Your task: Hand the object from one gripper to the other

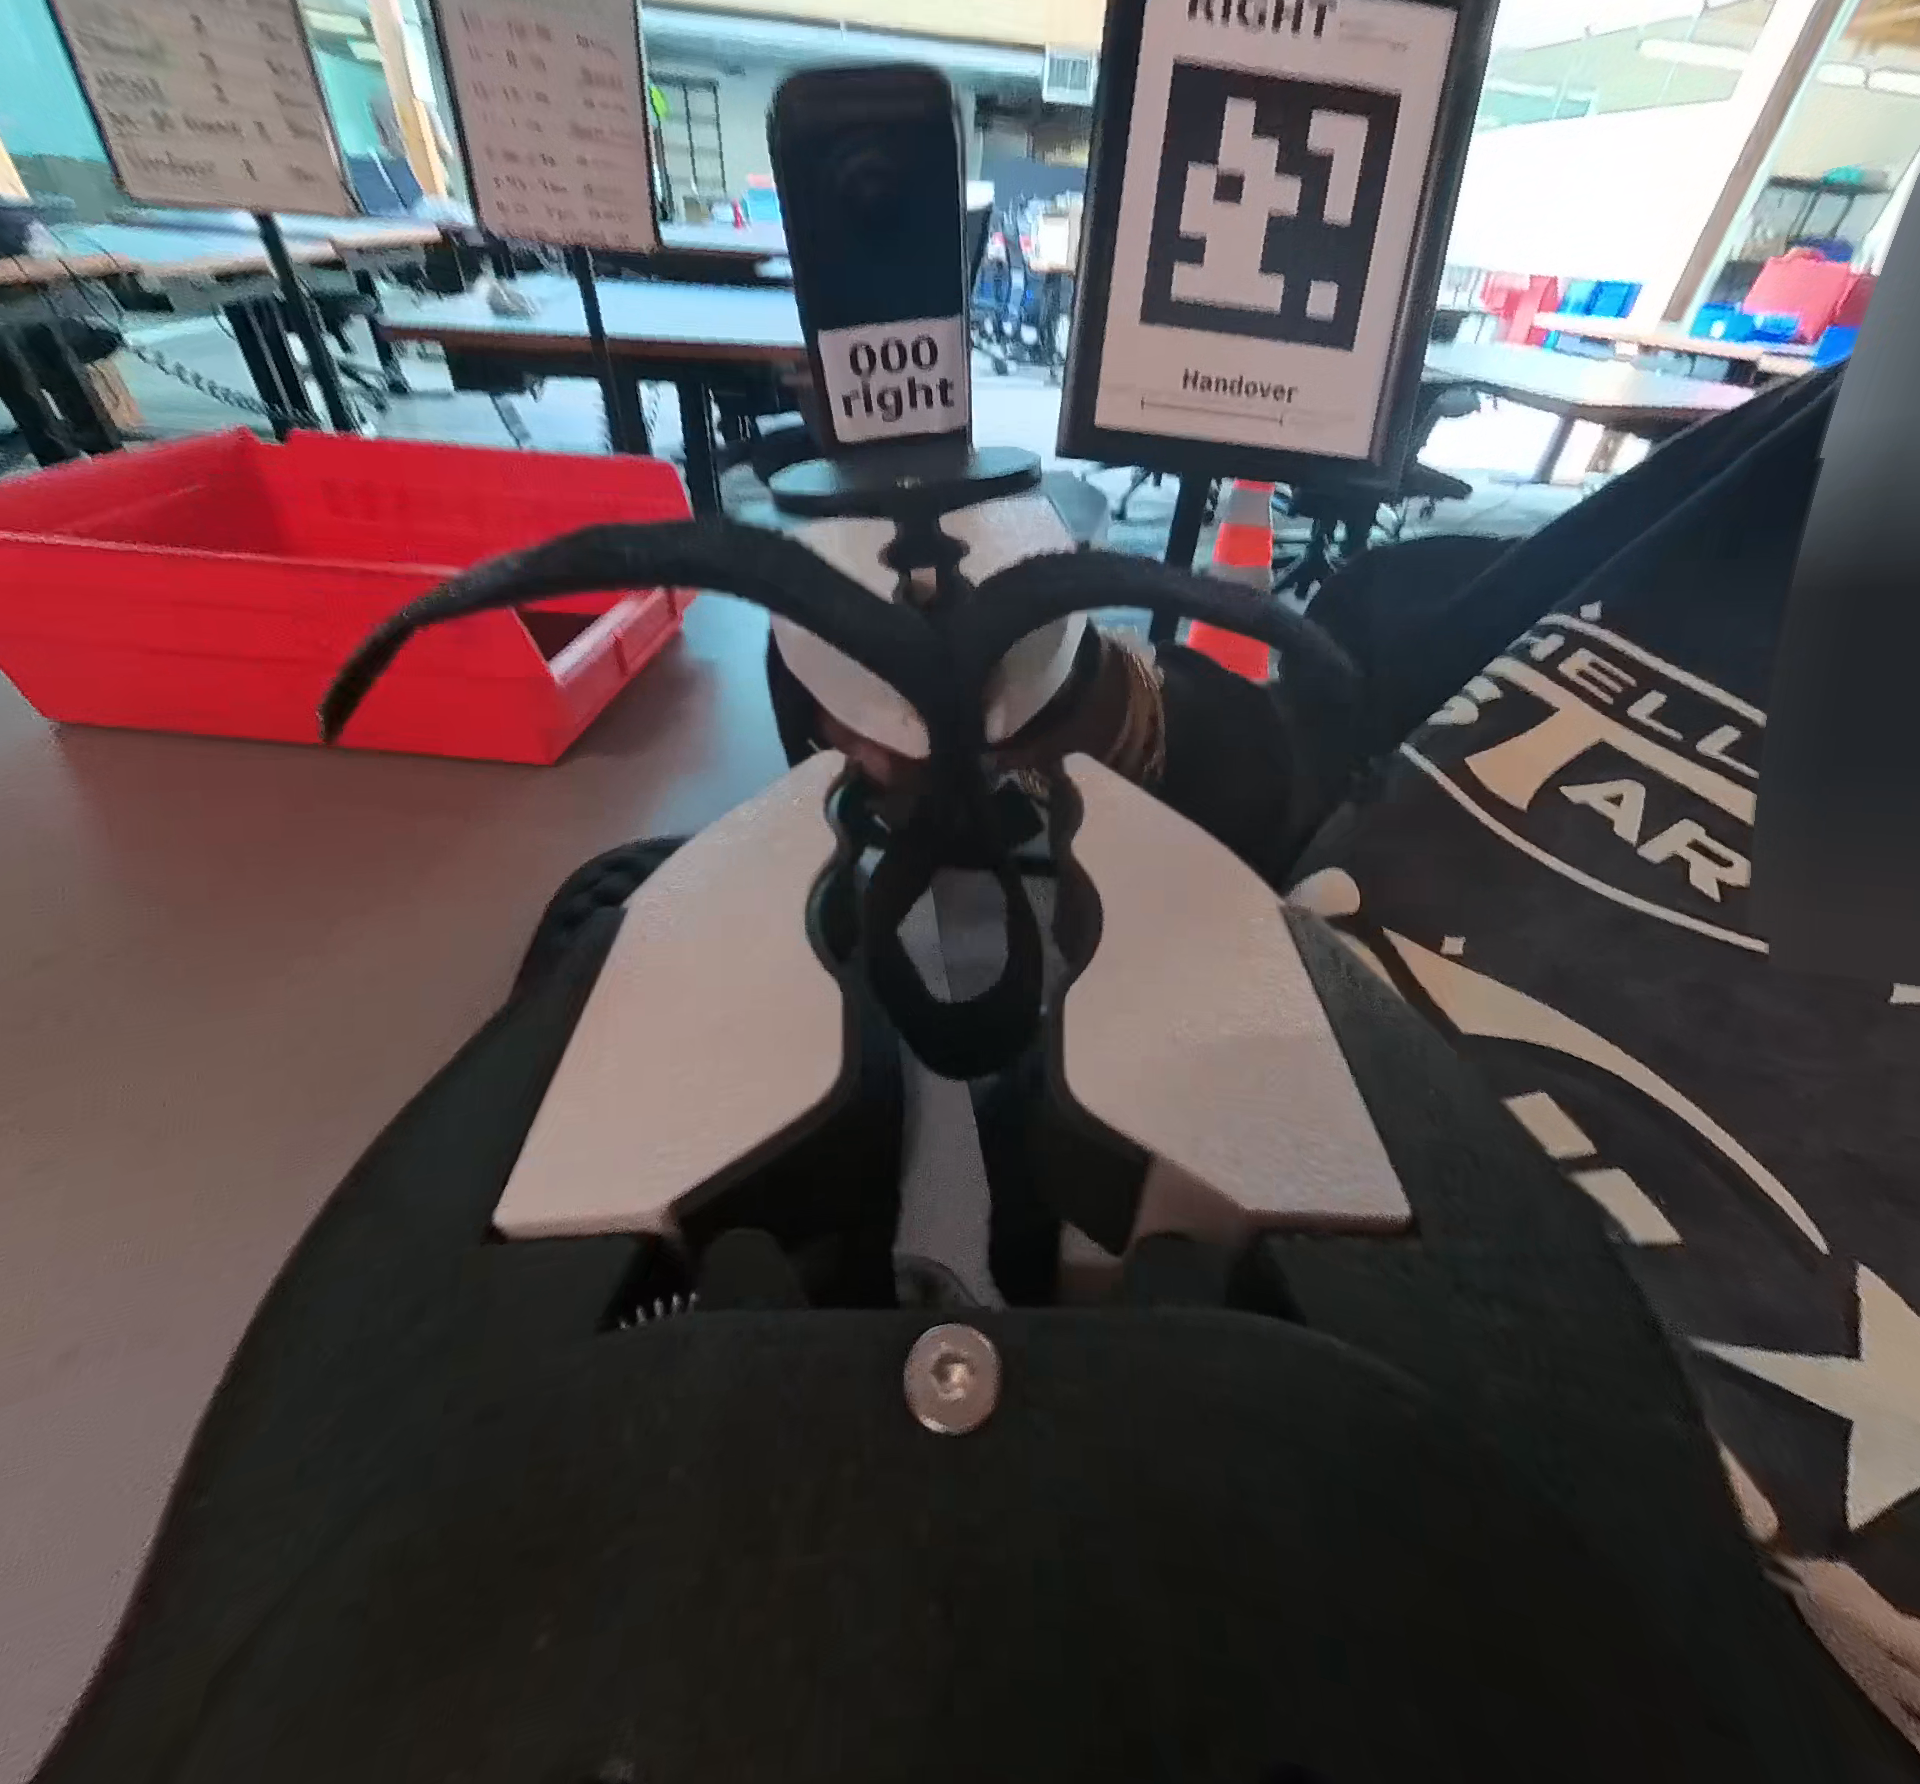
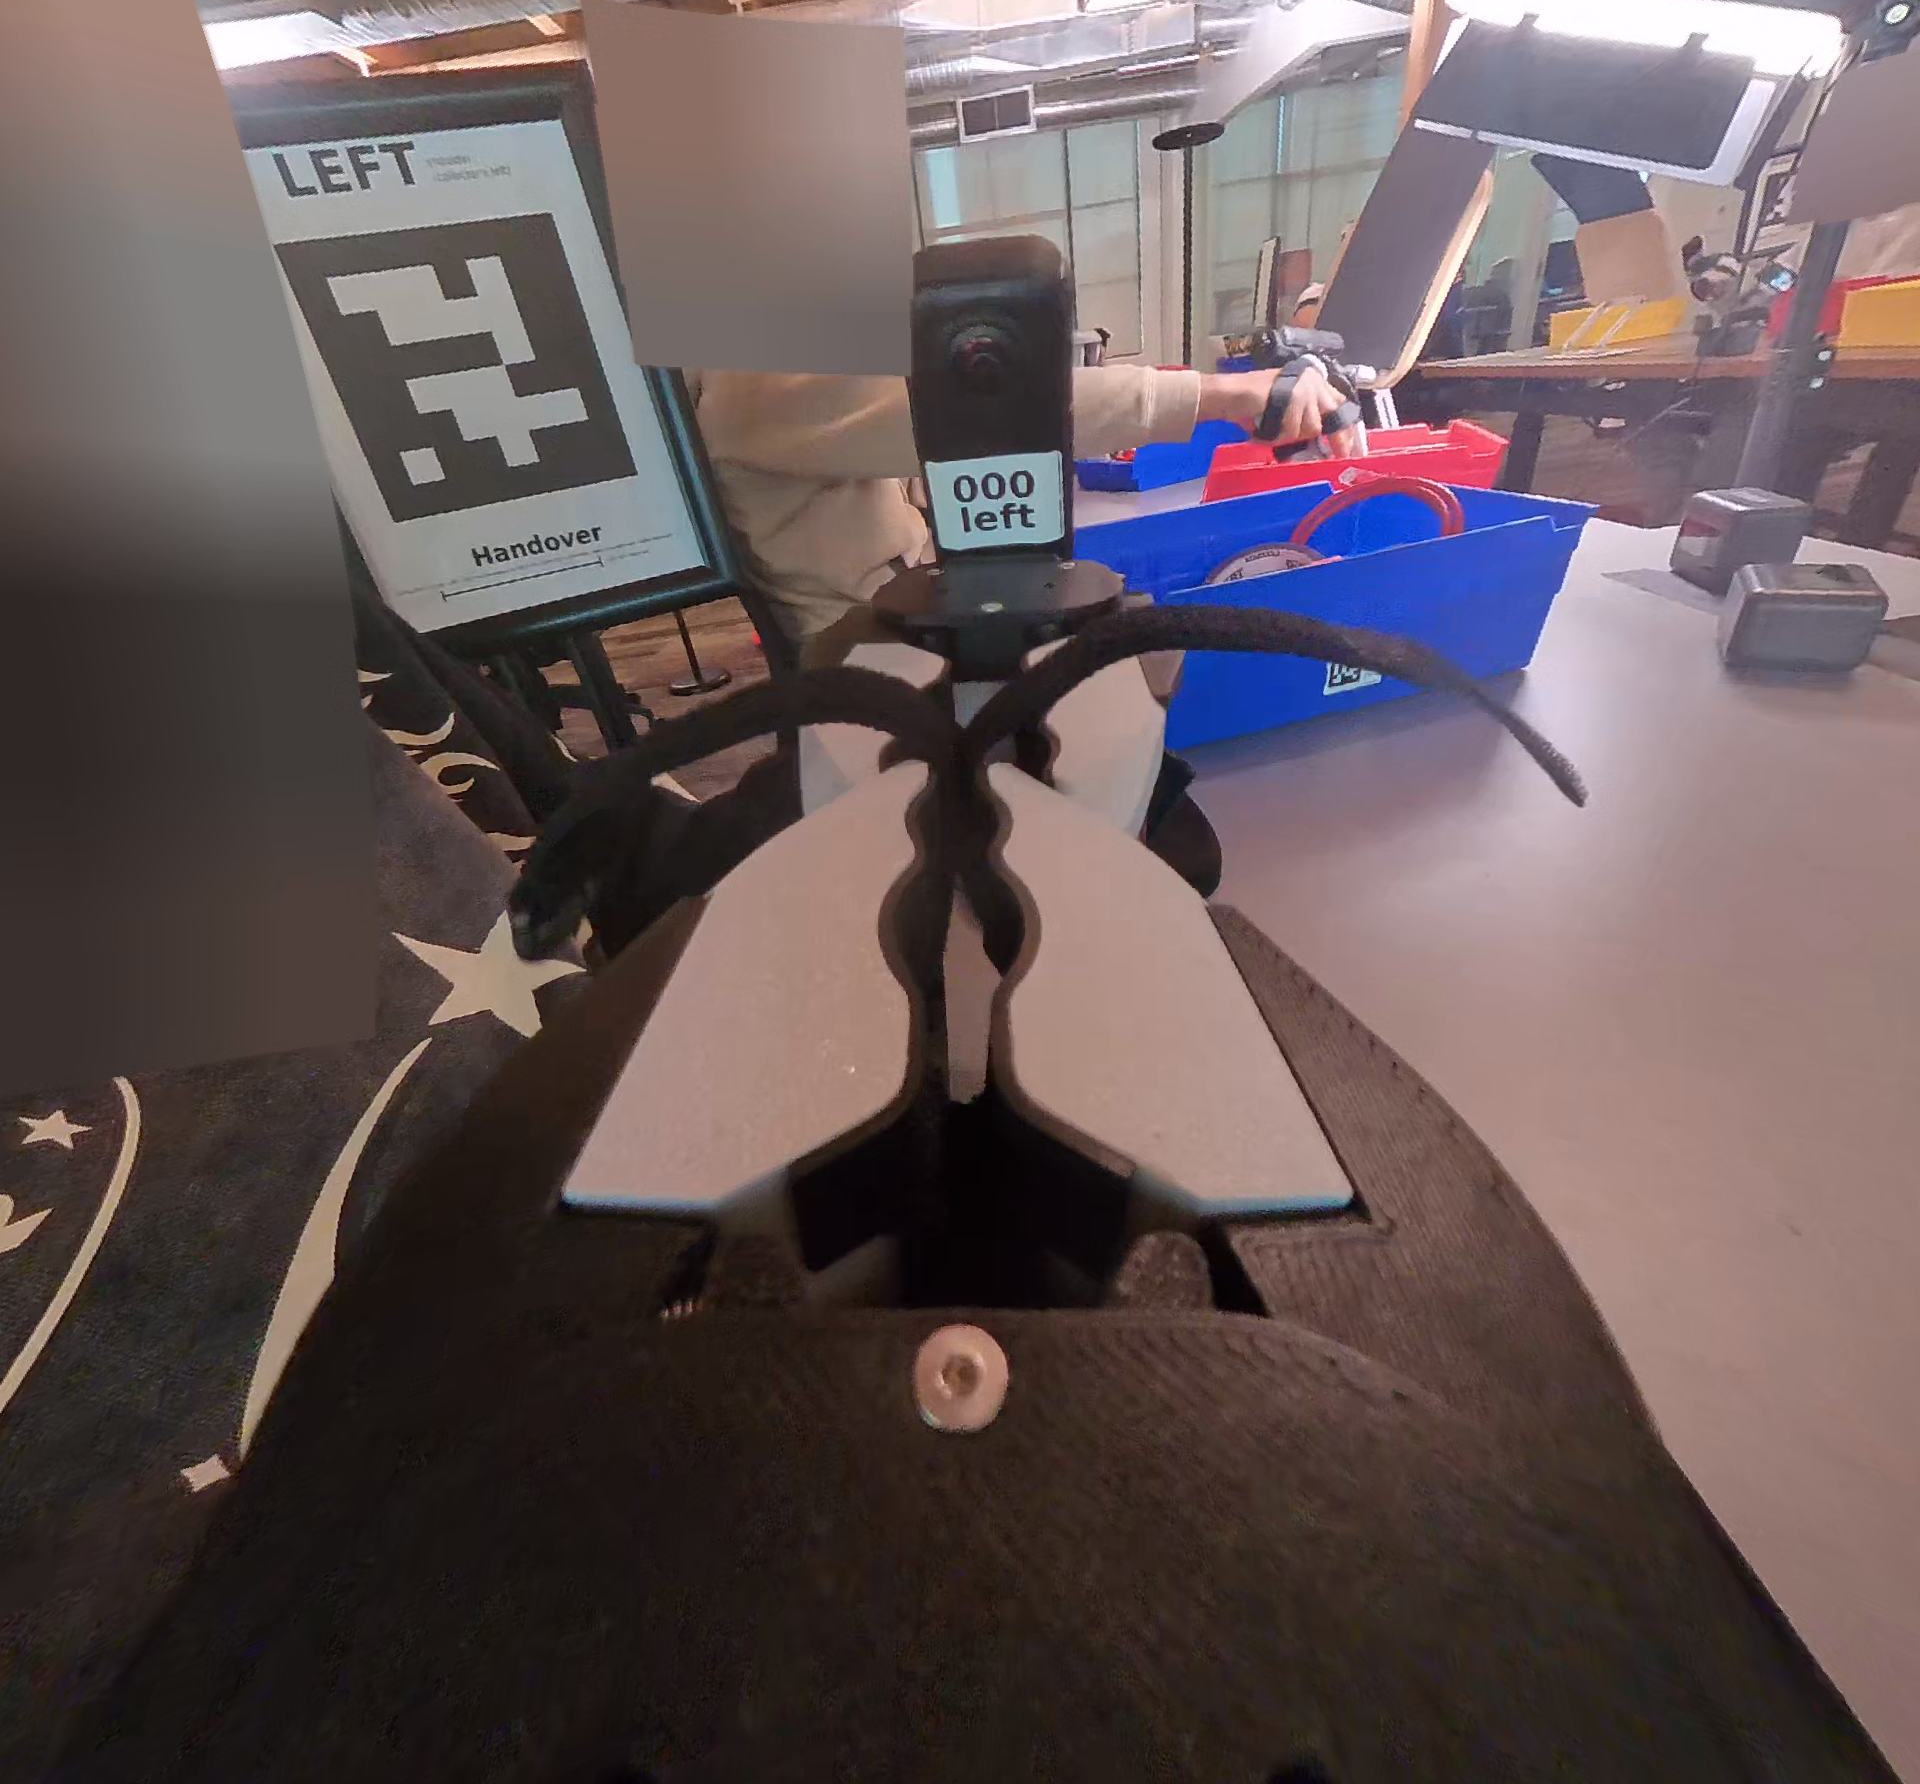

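A black fabric strap (image 1: 665, 555) hangs between my two grippers, which face each other tip to tip above the table. Its two ends arc out to either side. In the left wrist view my left gripper (image 1: 956, 789) has its jaws a little apart around a rounded loop of the strap, which is not squeezed. The right gripper (image 1: 961, 747) meets it just beyond. In the right wrist view my right gripper (image 2: 956, 789) is shut on the strap (image 2: 1299, 638), its strands pinched between the fingers. The left gripper (image 2: 966, 758) stands right in front of it.
A red bin (image 1: 260, 591) sits on the brown table (image 1: 208, 1007) to the left. A blue bin (image 2: 1455, 591) with items and two small grey boxes (image 2: 1803, 612) sit on the table (image 2: 1558, 1007). Marker signs on stands (image 1: 1268, 228) (image 2: 457, 363) and a person's dark printed garment (image 1: 1610, 799) are close by. The tips of both grippers are at nearly the same place.
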The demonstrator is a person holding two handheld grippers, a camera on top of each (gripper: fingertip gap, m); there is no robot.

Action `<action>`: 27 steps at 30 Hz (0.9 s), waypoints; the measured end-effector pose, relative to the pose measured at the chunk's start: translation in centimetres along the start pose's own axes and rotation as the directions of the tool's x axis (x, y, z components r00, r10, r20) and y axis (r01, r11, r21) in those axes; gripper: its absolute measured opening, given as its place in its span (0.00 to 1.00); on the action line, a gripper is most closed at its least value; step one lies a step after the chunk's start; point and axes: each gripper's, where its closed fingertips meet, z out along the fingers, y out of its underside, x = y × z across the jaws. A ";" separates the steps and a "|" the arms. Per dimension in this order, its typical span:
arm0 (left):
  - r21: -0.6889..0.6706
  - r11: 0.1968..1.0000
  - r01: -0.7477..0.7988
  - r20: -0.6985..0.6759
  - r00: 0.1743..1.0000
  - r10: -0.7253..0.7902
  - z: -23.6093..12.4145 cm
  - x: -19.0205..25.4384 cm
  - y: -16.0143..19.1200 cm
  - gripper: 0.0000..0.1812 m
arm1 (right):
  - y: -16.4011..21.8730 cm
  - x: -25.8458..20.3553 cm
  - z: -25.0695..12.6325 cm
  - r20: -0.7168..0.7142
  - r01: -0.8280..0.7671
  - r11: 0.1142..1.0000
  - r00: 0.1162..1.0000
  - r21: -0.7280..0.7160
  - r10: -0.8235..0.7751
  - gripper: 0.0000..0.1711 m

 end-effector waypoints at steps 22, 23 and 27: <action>0.134 0.986 -0.098 0.103 0.991 0.084 -0.7 -0.7 -2.0 0.03 | 1.8 0.7 0.3 -0.113 0.082 0.981 0.988 -0.175 -0.103 0.03; 0.139 0.987 -0.078 0.086 0.994 0.066 -0.7 -0.6 -2.0 0.03 | 1.8 0.6 0.3 -0.099 0.082 0.982 0.990 -0.172 -0.100 0.03; 0.157 0.987 0.027 0.021 0.999 -0.031 -0.8 -0.5 -1.9 0.03 | 1.0 0.4 -0.3 -0.078 0.090 0.984 0.992 -0.153 -0.103 0.20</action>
